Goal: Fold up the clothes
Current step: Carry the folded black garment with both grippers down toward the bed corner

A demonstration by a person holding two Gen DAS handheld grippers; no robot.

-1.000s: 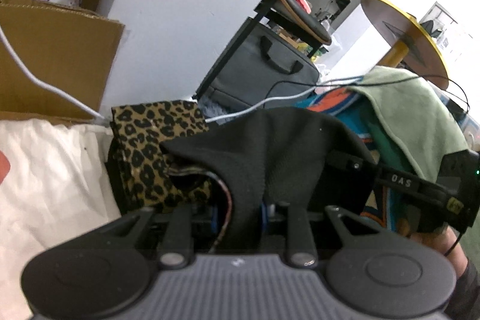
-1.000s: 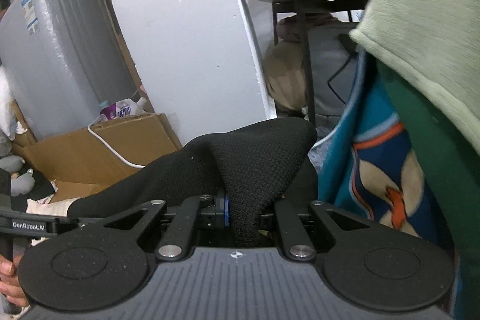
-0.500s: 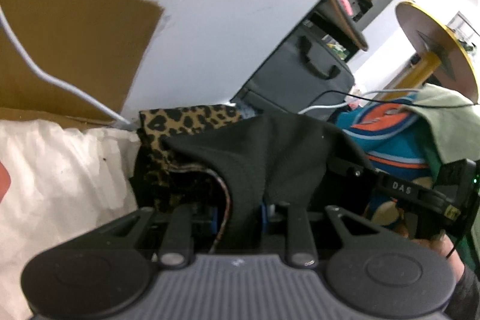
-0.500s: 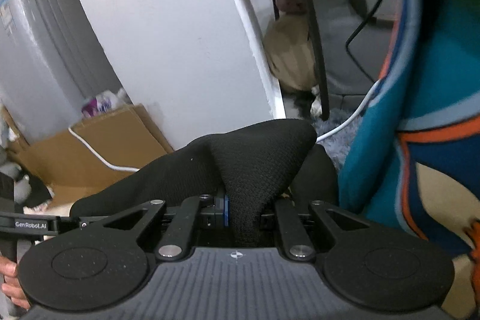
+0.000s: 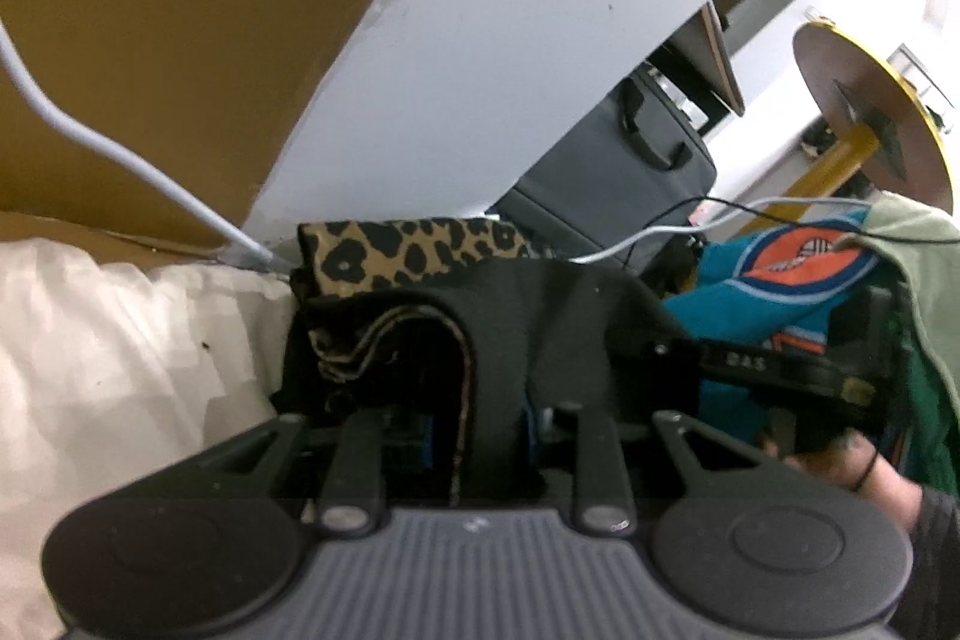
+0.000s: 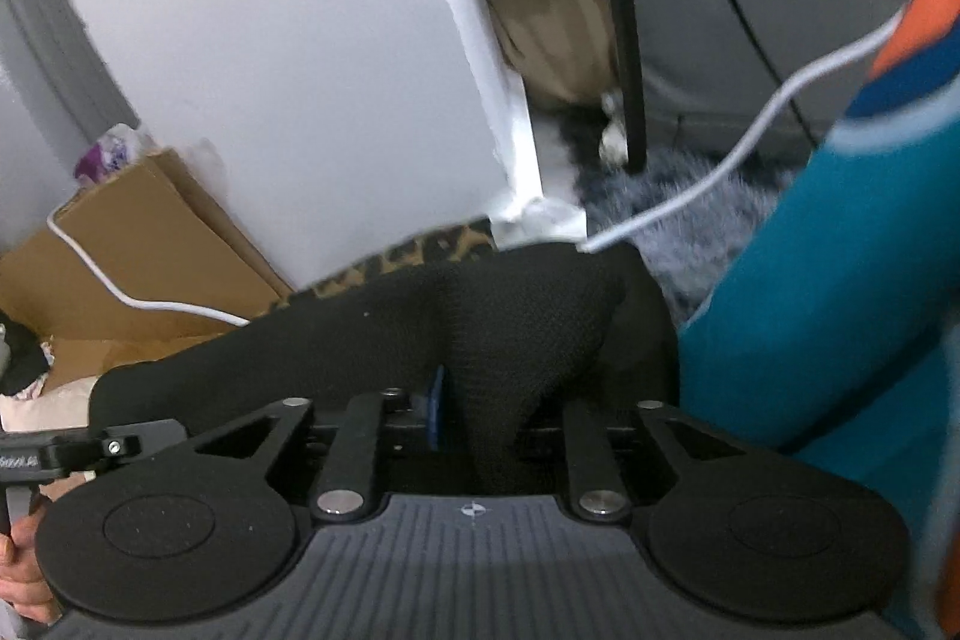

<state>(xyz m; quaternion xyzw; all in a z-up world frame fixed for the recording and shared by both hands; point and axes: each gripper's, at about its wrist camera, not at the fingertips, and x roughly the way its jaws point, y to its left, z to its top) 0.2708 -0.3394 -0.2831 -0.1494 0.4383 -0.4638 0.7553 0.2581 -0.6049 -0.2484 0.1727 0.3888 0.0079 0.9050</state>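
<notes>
Loosely bunched black knit garment [image 6: 510,316] (leopard lining) fills opening right tongs [image 6: 480,418].

Even indoor light is being cast on the scene; straight edges far from the jaws are being bowed by fisheye distortion; motion blur is being shown right of the jaws; corners are being vignetted.

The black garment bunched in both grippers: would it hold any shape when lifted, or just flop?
Likely floppy: the black garment sags between the right gripper and the left gripper, whose jaws are both opening with cloth between them. Its knit texture suggests some grip, not slipperiness. Probably light, since small pinches carry it.
</notes>
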